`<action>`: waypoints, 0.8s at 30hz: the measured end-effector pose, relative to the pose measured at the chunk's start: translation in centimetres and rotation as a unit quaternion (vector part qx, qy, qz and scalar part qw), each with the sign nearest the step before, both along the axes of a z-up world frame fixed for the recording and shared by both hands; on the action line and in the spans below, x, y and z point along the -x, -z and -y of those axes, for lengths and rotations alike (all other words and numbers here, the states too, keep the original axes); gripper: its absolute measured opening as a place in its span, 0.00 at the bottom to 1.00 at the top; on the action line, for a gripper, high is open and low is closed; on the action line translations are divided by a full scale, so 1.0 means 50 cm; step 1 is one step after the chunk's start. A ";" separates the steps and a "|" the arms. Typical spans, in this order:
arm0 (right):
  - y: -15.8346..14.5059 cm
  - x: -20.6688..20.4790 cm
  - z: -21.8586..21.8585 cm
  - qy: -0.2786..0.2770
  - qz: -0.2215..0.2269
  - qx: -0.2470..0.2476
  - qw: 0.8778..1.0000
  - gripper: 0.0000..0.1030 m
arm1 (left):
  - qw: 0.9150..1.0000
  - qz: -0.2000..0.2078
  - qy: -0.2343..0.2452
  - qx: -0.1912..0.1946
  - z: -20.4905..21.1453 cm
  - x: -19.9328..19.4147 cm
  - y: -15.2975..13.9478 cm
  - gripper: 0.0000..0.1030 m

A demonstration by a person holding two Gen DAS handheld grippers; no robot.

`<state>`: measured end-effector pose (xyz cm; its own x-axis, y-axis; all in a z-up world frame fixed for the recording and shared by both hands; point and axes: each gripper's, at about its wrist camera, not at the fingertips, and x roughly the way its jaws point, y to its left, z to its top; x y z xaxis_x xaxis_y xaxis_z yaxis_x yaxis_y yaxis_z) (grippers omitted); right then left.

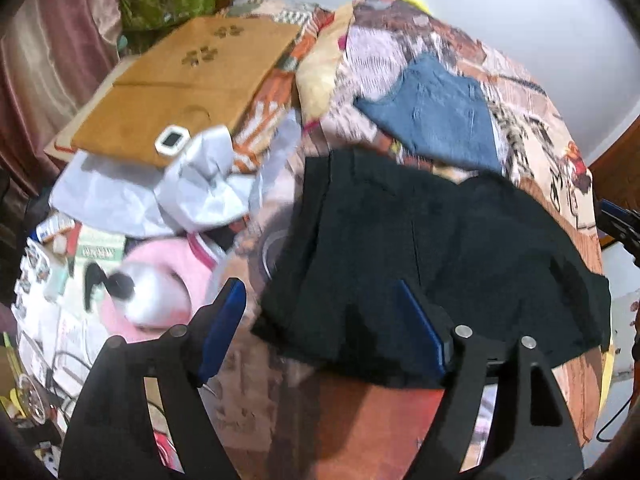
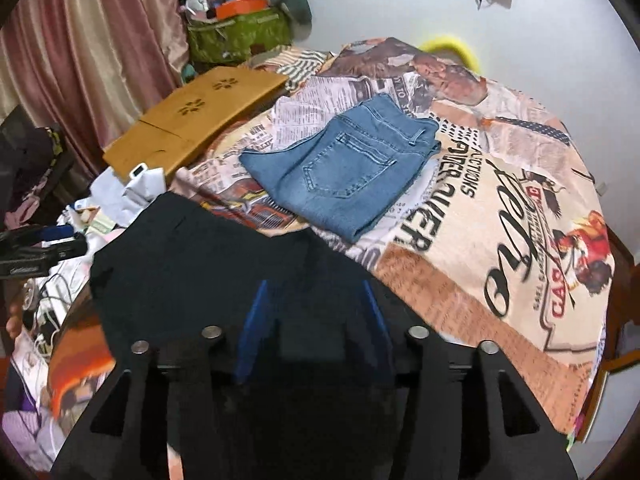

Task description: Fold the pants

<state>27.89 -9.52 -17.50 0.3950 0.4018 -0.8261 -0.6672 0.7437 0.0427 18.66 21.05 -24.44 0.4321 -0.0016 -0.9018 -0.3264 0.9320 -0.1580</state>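
A pair of black pants (image 1: 432, 264) lies folded into a compact, roughly rectangular stack on a bed covered by a newspaper-print bedspread (image 2: 500, 208). The stack sits at the near edge of the bed, directly below both tools.

The left claw (image 1: 320, 300) hangs above the stack's left end with its blue pads spread wide; nothing is between them, and one pad hovers over bare bedspread. The right claw (image 2: 314, 300) is also open, above the dark cloth, gripping nothing.

The stack's long axis runs side to side across both views, parallel to the bed's near edge. I cannot tell which end is the waistband, since the black fabric hides seams and detail.

Folded blue jeans (image 2: 348, 176) lie just beyond the black stack, close to its far edge but apparently not overlapping. A wooden lap tray (image 2: 188, 128) and crumpled white cloth (image 1: 192, 188) sit further left.

Risks, as a judgement: the stack's near corner seems to overhang the bed edge, so its weight could drag the fold open. A lifting pad might also snag loose fabric and undo the top layer.
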 end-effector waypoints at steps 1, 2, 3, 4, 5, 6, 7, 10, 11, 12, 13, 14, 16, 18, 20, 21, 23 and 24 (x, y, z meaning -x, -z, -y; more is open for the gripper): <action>0.004 0.009 0.006 0.000 0.000 0.000 1.000 0.49 | 1.000 -0.011 -0.002 0.000 0.006 0.001 0.015 0.75; 0.011 0.024 0.015 -0.001 -0.003 0.001 1.000 0.49 | 1.000 -0.018 -0.002 -0.001 0.010 0.003 0.024 0.75; 0.018 0.032 0.020 -0.001 -0.007 0.001 1.000 0.50 | 1.000 -0.029 -0.002 -0.001 0.017 0.005 0.040 0.75; 0.030 0.042 0.028 -0.002 -0.015 0.001 1.000 0.50 | 0.999 -0.038 -0.003 0.001 0.019 0.006 0.053 0.75; 0.040 0.050 0.035 -0.004 -0.022 0.002 1.000 0.50 | 0.999 -0.046 -0.004 0.005 0.021 0.008 0.066 0.75; 0.053 0.059 0.039 -0.004 -0.029 0.005 1.000 0.50 | 0.999 -0.053 -0.005 0.011 0.021 0.010 0.079 0.75; 0.067 0.069 0.044 -0.005 -0.036 0.009 0.999 0.50 | 0.998 -0.057 -0.008 0.018 0.022 0.012 0.089 0.75; 0.108 0.094 0.058 -0.006 -0.061 0.017 0.998 0.50 | 0.998 -0.051 -0.016 0.019 0.030 0.022 0.105 0.74; 0.120 0.100 0.063 -0.004 -0.071 0.016 0.997 0.50 | 0.999 -0.045 -0.018 0.013 0.034 0.024 0.105 0.70; 0.129 0.104 0.070 0.002 -0.079 0.009 0.997 0.50 | 0.999 -0.041 -0.023 0.003 0.038 0.026 0.103 0.66; 0.131 0.107 0.080 0.013 -0.078 -0.006 0.997 0.52 | 0.999 -0.038 -0.026 -0.007 0.041 0.027 0.099 0.60; 0.132 0.108 0.087 0.019 -0.081 -0.014 0.996 0.53 | 0.999 -0.036 -0.027 -0.012 0.045 0.025 0.097 0.56; 0.131 0.105 0.095 0.025 -0.092 -0.025 0.995 0.55 | 0.999 -0.025 -0.031 -0.025 0.050 0.024 0.088 0.52; 0.132 0.107 0.094 0.025 -0.092 -0.026 0.995 0.55 | 0.997 -0.020 -0.035 -0.072 0.061 0.022 0.078 0.31; 0.133 0.112 0.090 0.025 -0.090 -0.023 0.995 0.55 | 0.995 -0.014 -0.040 -0.095 0.063 0.020 0.067 0.24; 0.133 0.113 0.089 0.025 -0.089 -0.022 0.995 0.55 | 0.995 -0.008 -0.046 -0.088 0.058 0.021 0.062 0.23; 0.133 0.114 0.089 0.026 -0.090 -0.021 0.995 0.55 | 0.996 0.006 -0.054 -0.076 0.046 0.029 0.050 0.22; 0.134 0.114 0.090 0.025 -0.090 -0.022 0.995 0.55 | 0.996 0.011 -0.054 -0.074 0.042 0.034 0.043 0.22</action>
<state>22.19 -14.01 -24.18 0.2626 0.4224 -0.8676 -0.6076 0.7708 0.1913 16.95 18.94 -26.59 0.4422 0.1773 -0.8792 -0.4236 0.9053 -0.0305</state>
